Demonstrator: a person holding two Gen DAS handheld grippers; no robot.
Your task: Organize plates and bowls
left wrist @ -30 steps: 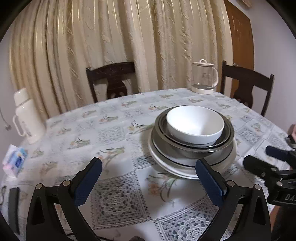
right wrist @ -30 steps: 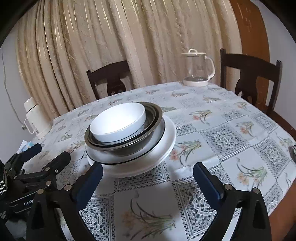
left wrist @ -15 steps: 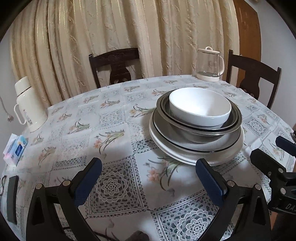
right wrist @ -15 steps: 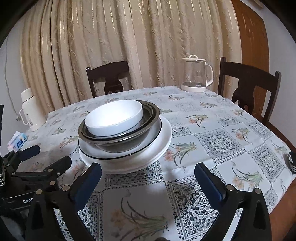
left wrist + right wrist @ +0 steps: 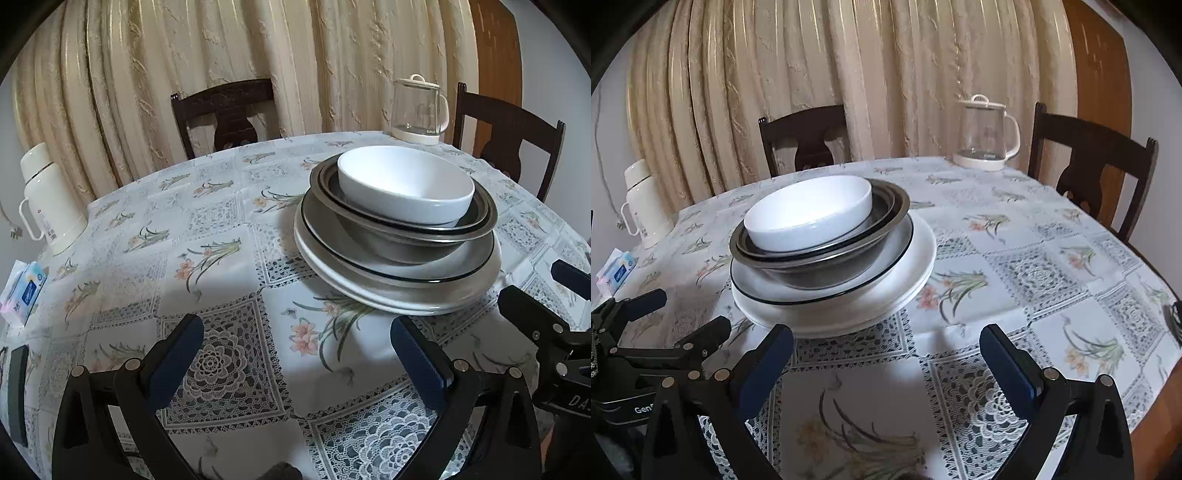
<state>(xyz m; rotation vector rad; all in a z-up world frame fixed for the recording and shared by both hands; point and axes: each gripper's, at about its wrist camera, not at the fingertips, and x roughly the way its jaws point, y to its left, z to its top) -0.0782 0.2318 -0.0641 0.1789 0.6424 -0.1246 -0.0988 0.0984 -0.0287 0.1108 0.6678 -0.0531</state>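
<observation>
Grippers, left (image 5: 295, 354) and right (image 5: 886, 354), hover spread-jawed before stacked dishes (image 5: 399, 236).

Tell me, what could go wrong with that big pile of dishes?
The white bowl sits off-centre in the metal bowls, so it might slide if the pile is bumped. The plates underneath overhang unevenly; lifting one edge could tip everything. Both grippers, left and right, are open and empty, close to the pile.
</observation>
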